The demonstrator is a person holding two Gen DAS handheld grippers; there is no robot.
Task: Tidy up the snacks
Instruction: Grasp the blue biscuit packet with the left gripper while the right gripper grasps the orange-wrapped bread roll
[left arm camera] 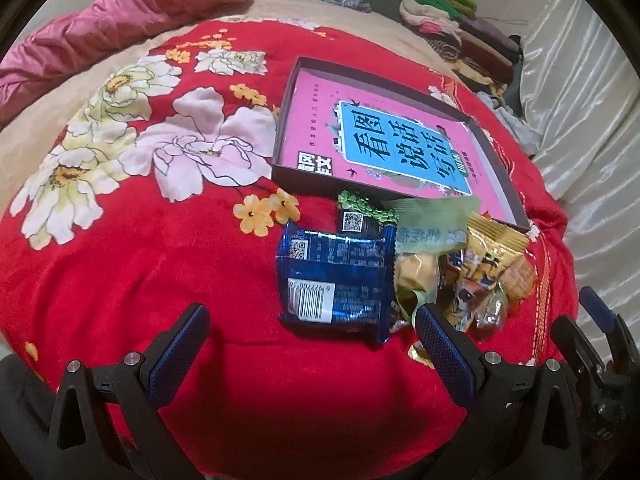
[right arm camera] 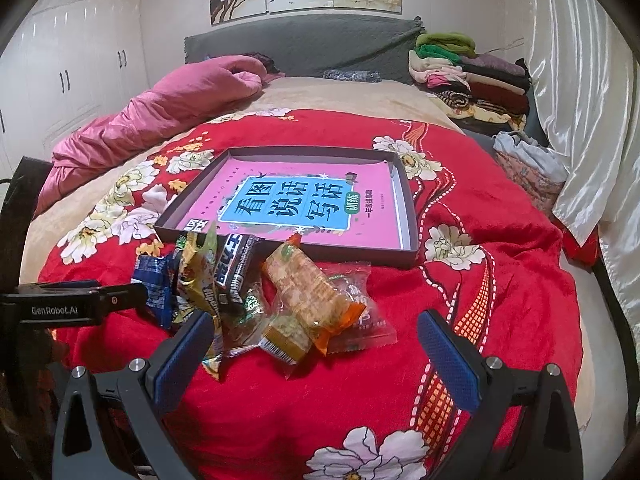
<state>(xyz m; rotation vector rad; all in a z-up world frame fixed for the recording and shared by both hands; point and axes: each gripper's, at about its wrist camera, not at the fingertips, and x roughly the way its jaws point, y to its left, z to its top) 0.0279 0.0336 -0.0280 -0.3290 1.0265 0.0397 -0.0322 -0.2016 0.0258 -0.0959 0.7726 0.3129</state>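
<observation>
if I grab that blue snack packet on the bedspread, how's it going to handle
The blue snack packet looks like crinkly foil film, so probably light, floppy and a bit slippery between jaws. It lies flat on the soft red bedspread, so it likely won't roll; pushing may just slide it.

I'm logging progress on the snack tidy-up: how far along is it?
Nothing looks done: the tray holds only a pink book, no snacks. Nothing is in hand; the left gripper and right gripper are both open and empty. The whole snack pile, including the blue packet, lies loose on the red blanket.
</observation>
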